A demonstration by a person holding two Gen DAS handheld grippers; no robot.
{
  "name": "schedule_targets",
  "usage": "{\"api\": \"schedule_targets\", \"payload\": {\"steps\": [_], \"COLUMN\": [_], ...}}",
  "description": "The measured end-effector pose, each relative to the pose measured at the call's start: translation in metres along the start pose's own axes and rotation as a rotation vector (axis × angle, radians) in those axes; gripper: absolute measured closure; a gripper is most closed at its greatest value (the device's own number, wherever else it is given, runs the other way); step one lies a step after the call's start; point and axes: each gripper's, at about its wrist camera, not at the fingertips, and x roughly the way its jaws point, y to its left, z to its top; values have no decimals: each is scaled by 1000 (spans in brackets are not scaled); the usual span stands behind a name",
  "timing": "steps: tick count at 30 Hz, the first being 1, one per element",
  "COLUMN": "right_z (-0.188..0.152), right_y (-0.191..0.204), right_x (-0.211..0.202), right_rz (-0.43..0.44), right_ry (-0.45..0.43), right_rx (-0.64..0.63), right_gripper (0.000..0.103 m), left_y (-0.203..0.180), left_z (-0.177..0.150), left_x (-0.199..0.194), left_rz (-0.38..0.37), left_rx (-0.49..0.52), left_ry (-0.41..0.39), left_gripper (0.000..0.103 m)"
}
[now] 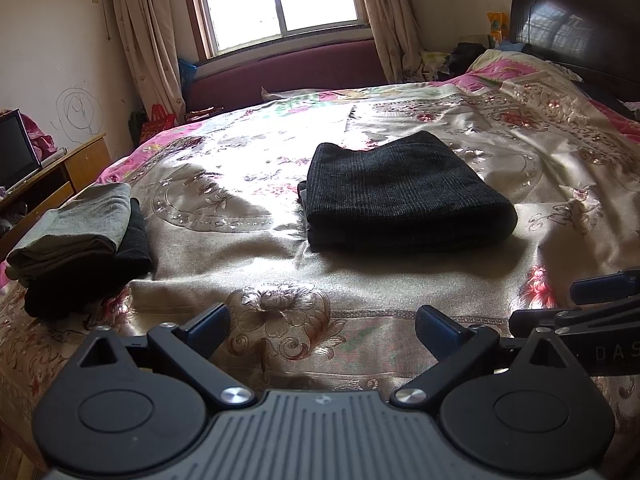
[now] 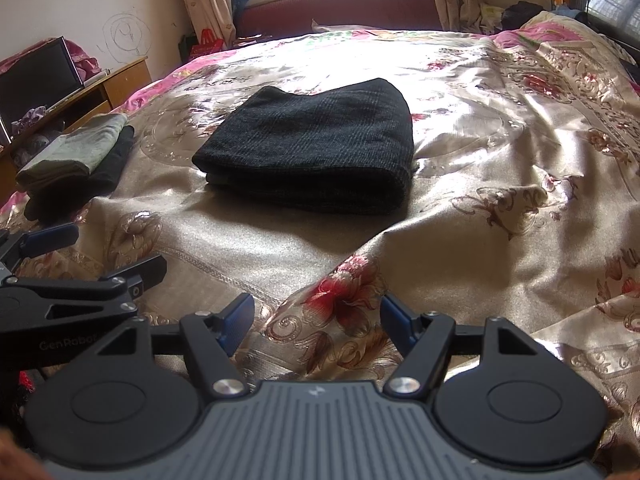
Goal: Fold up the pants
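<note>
Dark ribbed pants (image 1: 404,196) (image 2: 316,158) lie folded into a thick rectangle in the middle of the floral bedspread (image 1: 280,280) (image 2: 500,208). My left gripper (image 1: 322,330) is open, well short of the pants, with only bedspread between its fingers. My right gripper (image 2: 316,318) is open too, hovering over a raised red-flower crease of the cover, nearer than the pants. Each gripper shows in the other's view: the right one (image 1: 576,304) at the right edge, the left one (image 2: 92,252) at the left edge. Neither touches the pants.
A stack of folded clothes, grey-green on black (image 1: 80,240) (image 2: 76,160), sits at the bed's left edge. Beyond it stands a wooden desk (image 1: 60,176) with a dark screen (image 2: 40,80). A dark headboard (image 1: 580,24) is far right, a window and maroon bench (image 1: 288,68) behind.
</note>
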Motion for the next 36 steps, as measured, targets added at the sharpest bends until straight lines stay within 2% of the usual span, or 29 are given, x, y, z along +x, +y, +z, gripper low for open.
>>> {"api": "schedule_targets", "payload": {"steps": [36], "right_z": [0], "right_y": [0], "right_x": [0], "right_rz": [-2], "right_ry": [2], "right_rx": [1], "right_gripper": [32], "left_y": [-1], "left_z": [-1], "left_x": [-3], "left_rz": [5], "left_rx": [8], "left_ry": [-9], "left_gripper": [0]}}
